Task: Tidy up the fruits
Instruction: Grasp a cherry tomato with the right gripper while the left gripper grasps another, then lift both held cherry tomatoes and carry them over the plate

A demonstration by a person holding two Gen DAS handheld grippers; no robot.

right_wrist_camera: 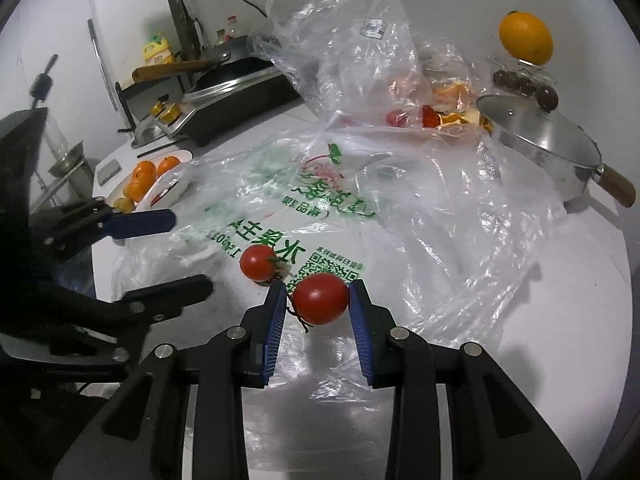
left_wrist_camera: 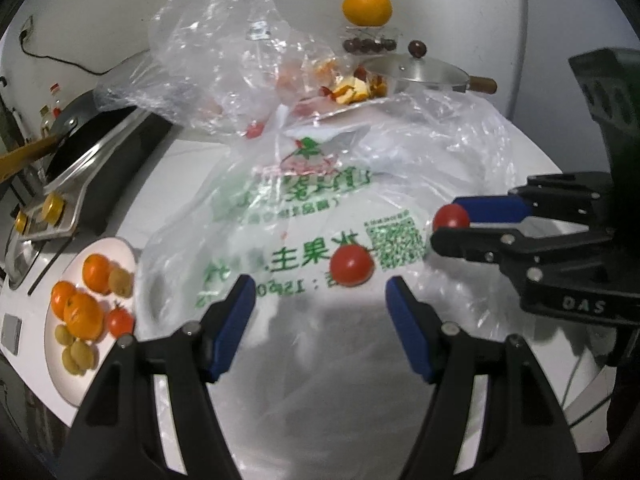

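Observation:
My right gripper [right_wrist_camera: 320, 290] is shut on a red cherry tomato [right_wrist_camera: 321, 298], held just above a printed plastic bag [right_wrist_camera: 320, 200]. The left wrist view shows the same gripper [left_wrist_camera: 446, 220] with that tomato [left_wrist_camera: 451, 218] at its tips. A second tomato [left_wrist_camera: 351, 266] lies on the bag, just ahead of my left gripper [left_wrist_camera: 320, 308], which is open with nothing between its blue pads. At the left, a white plate [left_wrist_camera: 60, 376] holds oranges [left_wrist_camera: 82, 314], small green fruits and one tomato [left_wrist_camera: 120, 320].
A crumpled clear bag [left_wrist_camera: 216, 52] stands behind the printed one. A lidded pan [left_wrist_camera: 416, 70] with a wooden handle, fruit peels, an orange [left_wrist_camera: 367, 6] on a clear box of dark fruits, and an induction cooker with a wok [left_wrist_camera: 100, 140] line the back.

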